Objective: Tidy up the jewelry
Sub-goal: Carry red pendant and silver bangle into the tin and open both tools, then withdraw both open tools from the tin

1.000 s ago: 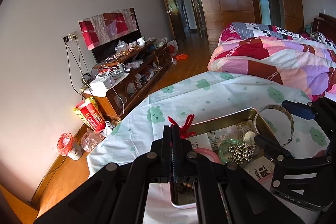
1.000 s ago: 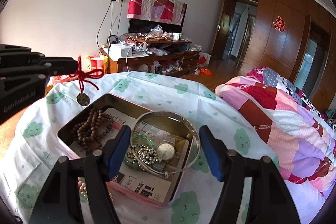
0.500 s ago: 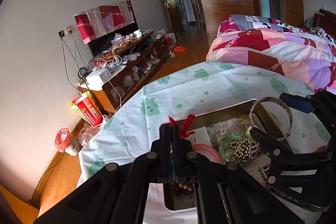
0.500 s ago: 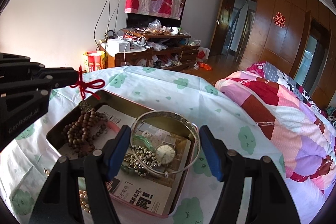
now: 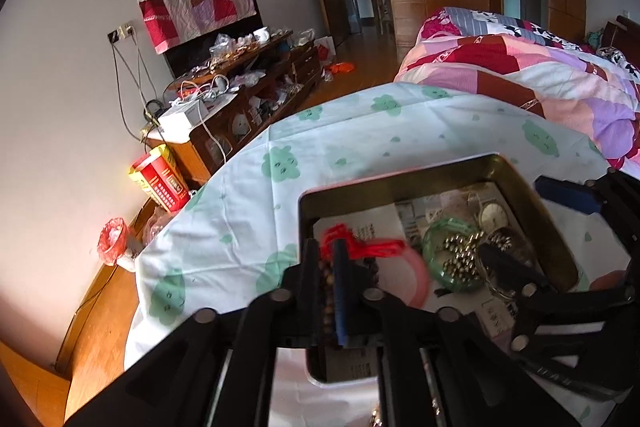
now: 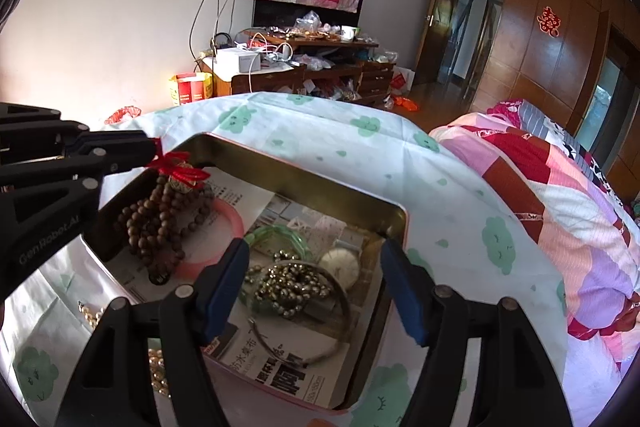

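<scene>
While its fingers pinch a red knotted cord point(image 6: 178, 169), the left gripper point(image 6: 154, 149) reaches over the near-left corner of a shallow metal tin point(image 6: 304, 173) on a cloud-print cloth point(image 6: 360, 143). From the cord, a wooden bead strand point(image 6: 160, 223) lies heaped inside the tin, overlapping a pink bangle point(image 6: 232, 223). At the heap's four o'clock sit a green bangle point(image 6: 280, 235), a cluster of metal beads point(image 6: 292, 285) and a watch face point(image 6: 340, 265). With its blue-padded fingers spread wide and holding nothing, the right gripper point(image 6: 314, 287) hangs over that cluster; a silver bangle point(image 6: 320, 345) rests on printed paper point(image 6: 260, 367) just below. At eight o'clock, outside the tin, gold beads point(image 6: 158, 367) touch the cloth.
</scene>
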`<control>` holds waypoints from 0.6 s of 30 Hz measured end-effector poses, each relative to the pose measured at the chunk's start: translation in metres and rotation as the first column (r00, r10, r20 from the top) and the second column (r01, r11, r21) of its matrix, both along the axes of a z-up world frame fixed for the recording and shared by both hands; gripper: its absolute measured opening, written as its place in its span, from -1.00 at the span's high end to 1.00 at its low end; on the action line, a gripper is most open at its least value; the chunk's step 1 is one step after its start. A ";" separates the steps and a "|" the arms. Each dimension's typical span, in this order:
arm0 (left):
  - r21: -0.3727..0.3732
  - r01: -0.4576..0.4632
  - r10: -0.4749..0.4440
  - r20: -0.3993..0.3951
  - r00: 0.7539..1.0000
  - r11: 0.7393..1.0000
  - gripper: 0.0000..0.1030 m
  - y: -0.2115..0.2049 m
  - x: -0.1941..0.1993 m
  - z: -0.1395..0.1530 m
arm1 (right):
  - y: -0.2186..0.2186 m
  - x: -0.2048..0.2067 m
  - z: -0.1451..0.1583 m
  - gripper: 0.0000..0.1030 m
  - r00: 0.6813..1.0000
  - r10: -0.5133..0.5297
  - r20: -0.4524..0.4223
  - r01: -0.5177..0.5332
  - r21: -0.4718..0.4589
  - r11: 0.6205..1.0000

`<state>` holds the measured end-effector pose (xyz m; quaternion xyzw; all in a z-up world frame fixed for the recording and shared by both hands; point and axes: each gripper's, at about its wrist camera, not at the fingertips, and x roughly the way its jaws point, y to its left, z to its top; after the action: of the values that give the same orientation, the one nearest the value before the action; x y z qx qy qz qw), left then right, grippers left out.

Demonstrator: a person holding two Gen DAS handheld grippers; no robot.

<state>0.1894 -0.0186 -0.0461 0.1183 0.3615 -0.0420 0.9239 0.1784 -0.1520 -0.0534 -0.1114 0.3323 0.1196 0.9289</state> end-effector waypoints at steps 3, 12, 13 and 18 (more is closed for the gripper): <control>-0.001 -0.043 0.043 0.032 0.999 0.999 -0.35 0.011 -0.015 0.000 | -0.005 -0.008 0.001 -0.41 1.000 -0.016 -0.001 0.016 -0.001 1.000; -0.043 -0.179 0.178 -0.008 0.984 0.983 -0.53 0.054 -0.071 -0.029 | -0.019 -0.070 0.003 -0.41 1.000 -0.021 -0.001 0.021 0.046 0.999; -0.045 -0.186 0.186 -0.015 0.982 0.981 -0.53 0.056 -0.076 -0.032 | -0.018 -0.076 0.001 -0.41 1.000 -0.012 -0.004 0.012 0.047 0.999; -0.050 -0.230 0.227 -0.055 0.972 0.972 -0.53 0.064 -0.099 -0.050 | -0.010 -0.097 -0.018 -0.40 0.998 0.027 -0.054 -0.025 0.044 0.999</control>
<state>0.0907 0.0450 -0.0957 0.0489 0.3938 0.0518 0.9164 0.0813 -0.1617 -0.0717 -0.0924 0.3535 0.1417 0.9200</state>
